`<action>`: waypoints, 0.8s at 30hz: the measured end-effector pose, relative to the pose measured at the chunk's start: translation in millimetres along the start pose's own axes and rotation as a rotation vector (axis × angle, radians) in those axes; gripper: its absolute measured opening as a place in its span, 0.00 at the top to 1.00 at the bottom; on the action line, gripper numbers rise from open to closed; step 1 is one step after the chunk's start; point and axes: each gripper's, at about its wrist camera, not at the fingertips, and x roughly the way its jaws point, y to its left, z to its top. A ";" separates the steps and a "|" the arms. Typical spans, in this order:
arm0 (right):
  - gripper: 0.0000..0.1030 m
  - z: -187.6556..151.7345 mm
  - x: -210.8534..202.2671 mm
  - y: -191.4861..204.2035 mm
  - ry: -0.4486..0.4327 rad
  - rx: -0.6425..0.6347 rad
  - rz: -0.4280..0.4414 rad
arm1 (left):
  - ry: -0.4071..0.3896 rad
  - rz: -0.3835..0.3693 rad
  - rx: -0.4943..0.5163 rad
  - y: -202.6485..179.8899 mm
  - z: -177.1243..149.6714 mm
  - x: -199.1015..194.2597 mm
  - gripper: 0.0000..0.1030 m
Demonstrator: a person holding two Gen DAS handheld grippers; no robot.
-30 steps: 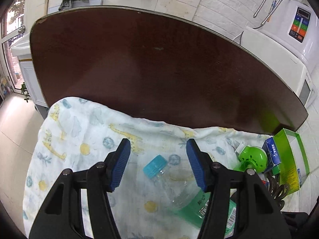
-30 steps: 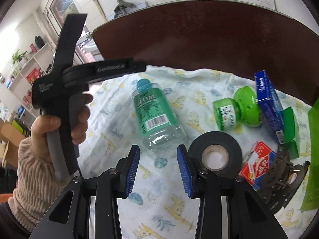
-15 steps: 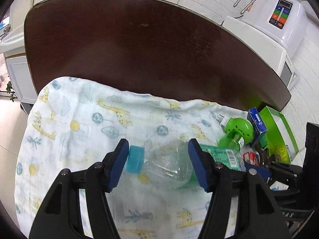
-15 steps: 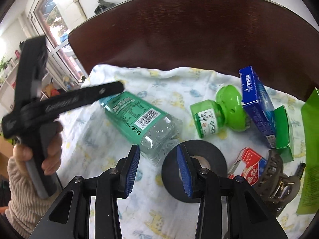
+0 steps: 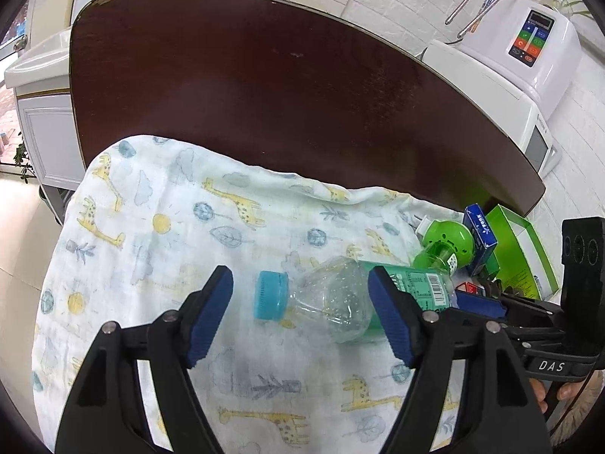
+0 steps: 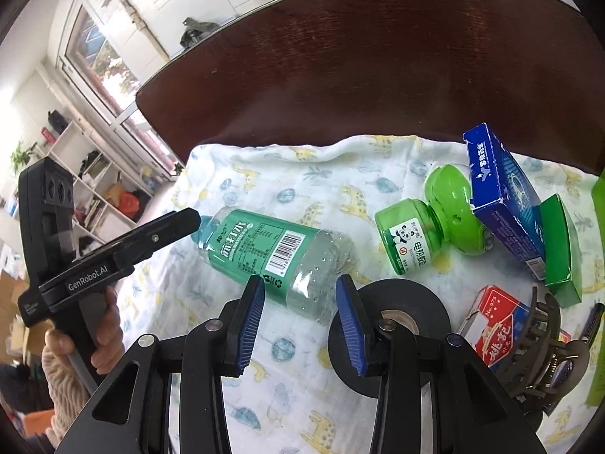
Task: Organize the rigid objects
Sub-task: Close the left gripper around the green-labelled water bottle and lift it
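A clear plastic bottle [image 5: 332, 302] with a green label and blue cap [image 5: 271, 299] lies on its side on the giraffe-print cloth [image 5: 159, 234]. My left gripper [image 5: 300, 312] straddles its neck; the jaws are opening and the pads stand clear of it. In the right wrist view the same bottle [image 6: 272, 253] lies with its base just beyond my right gripper [image 6: 300, 321], which is open with nothing pressed between its pads. The left gripper's fingers [image 6: 170, 227] hide the cap there. A black tape roll [image 6: 401, 302] lies behind the right finger.
To the right are a green plug-in repellent bottle [image 6: 416, 234], a blue box [image 6: 503, 196], a small green box [image 6: 559, 249], a red card pack [image 6: 499, 325] and a dark hair claw [image 6: 540, 359]. An open green box [image 5: 522, 253] sits at the cloth's right end. Dark tabletop [image 5: 264, 94] lies beyond.
The bottle has swung round from pointing away to lying across, cap to the left. My left gripper moved over its neck and its jaws have widened. The right gripper shifted slightly left.
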 end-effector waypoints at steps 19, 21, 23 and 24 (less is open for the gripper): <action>0.49 6.3 -5.4 19.6 -0.051 -0.090 -0.022 | -0.070 0.039 0.037 -28.1 2.2 -25.0 0.24; 0.49 6.3 -14.5 21.1 -0.071 -0.101 -0.017 | -0.100 0.041 0.052 -37.3 4.5 -35.5 0.24; 0.49 5.3 -25.5 20.7 -0.094 -0.104 -0.010 | -0.126 0.037 0.071 -48.7 6.6 -44.5 0.24; 0.49 4.7 -30.9 19.9 -0.105 -0.104 -0.010 | -0.137 0.035 0.083 -55.4 7.3 -48.3 0.24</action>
